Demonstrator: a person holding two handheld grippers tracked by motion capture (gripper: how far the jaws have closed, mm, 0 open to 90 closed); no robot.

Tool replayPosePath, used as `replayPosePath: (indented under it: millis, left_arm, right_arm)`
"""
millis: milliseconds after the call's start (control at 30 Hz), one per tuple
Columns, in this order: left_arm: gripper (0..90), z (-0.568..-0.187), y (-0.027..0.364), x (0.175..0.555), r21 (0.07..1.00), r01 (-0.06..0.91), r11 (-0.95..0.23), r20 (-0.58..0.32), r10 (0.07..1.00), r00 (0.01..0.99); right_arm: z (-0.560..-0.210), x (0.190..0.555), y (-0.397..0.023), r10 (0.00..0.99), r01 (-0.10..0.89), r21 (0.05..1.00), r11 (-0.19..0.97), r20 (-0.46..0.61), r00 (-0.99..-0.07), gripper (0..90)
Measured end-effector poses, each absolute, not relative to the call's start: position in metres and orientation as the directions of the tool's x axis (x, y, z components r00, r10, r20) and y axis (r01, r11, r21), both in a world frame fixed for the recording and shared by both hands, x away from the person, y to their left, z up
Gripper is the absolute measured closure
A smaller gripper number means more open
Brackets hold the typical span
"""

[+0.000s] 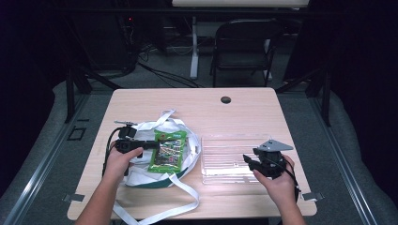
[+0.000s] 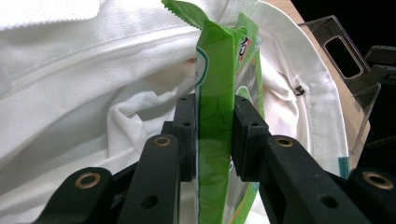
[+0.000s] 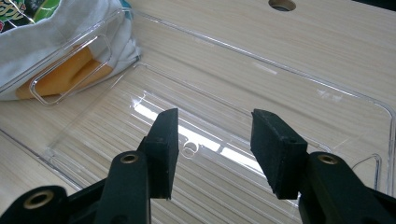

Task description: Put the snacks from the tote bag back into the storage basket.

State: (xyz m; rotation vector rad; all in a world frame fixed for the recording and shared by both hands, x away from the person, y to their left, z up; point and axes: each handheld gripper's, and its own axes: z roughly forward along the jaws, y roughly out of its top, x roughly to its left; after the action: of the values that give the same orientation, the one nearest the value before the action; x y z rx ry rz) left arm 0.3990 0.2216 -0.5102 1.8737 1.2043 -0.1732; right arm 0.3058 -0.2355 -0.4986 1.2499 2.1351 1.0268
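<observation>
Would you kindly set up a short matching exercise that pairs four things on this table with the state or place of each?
Things:
1. green packet
2. clear tray
3. white bag
4. right gripper

States or places:
A. lies under the packet
B. jaws apart over the tray
C. clamped between the left gripper's jaws
D. empty, to the right of the bag

Pairs: 1-C, 2-D, 3-A, 4-B

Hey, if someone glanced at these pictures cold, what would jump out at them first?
Probably the bright green packet, pinched edge-on in the left gripper above the white cloth bag on the table's left half. Next, the clear plastic tray to its right, with the right gripper poised open over it.
</observation>
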Motion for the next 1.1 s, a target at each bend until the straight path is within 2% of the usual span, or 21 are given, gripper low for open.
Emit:
replayPosePath:
  millis: [1100]
  left_arm:
    - [74.2, -0.491, 0.226, 0.393, 0.651, 0.743, -0.157, -0.476, 0.678, 0.560]
  right_arm:
    - [-0.499, 0.306, -0.236, 0.876, 0.533, 0.787, 0.311, -0.020, -0.482, 52.0]
